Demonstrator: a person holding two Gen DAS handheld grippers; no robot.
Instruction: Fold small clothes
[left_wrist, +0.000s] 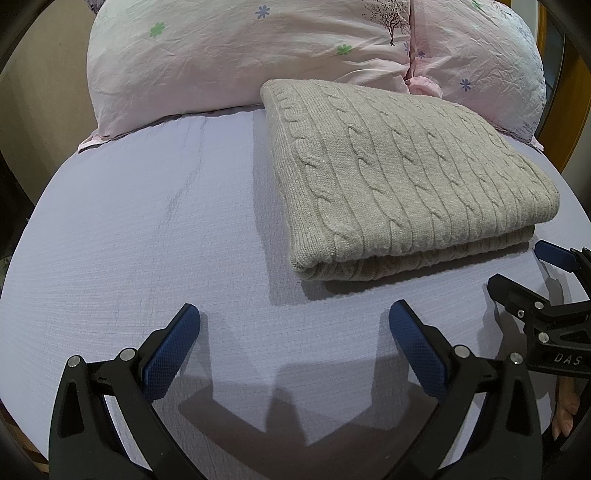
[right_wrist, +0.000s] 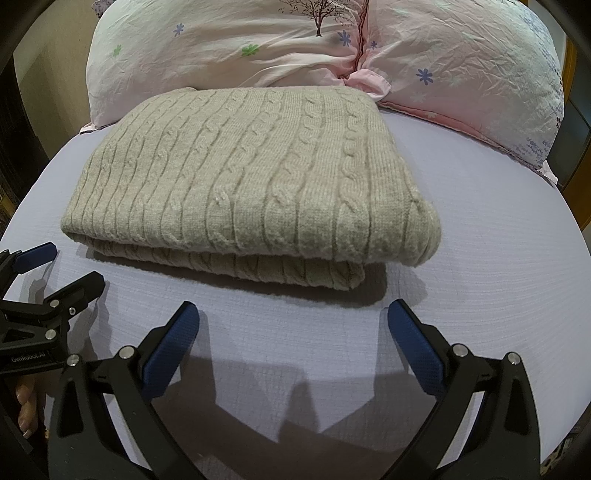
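A beige cable-knit sweater (left_wrist: 399, 177) lies folded in a neat rectangle on the lavender bed sheet (left_wrist: 147, 229); it also shows in the right wrist view (right_wrist: 251, 184). My left gripper (left_wrist: 294, 314) is open and empty, hovering over bare sheet just in front of and to the left of the sweater. My right gripper (right_wrist: 293, 314) is open and empty, just in front of the sweater's near folded edge. Each gripper shows in the other's view, the right one (left_wrist: 524, 269) at the right edge and the left one (right_wrist: 66, 266) at the left edge, both open.
Two pink flowered pillows (left_wrist: 236, 55) (right_wrist: 461, 62) lie against the head of the bed behind the sweater. Wooden furniture (left_wrist: 561, 92) stands at the far right. The sheet (right_wrist: 480, 240) extends to the right of the sweater.
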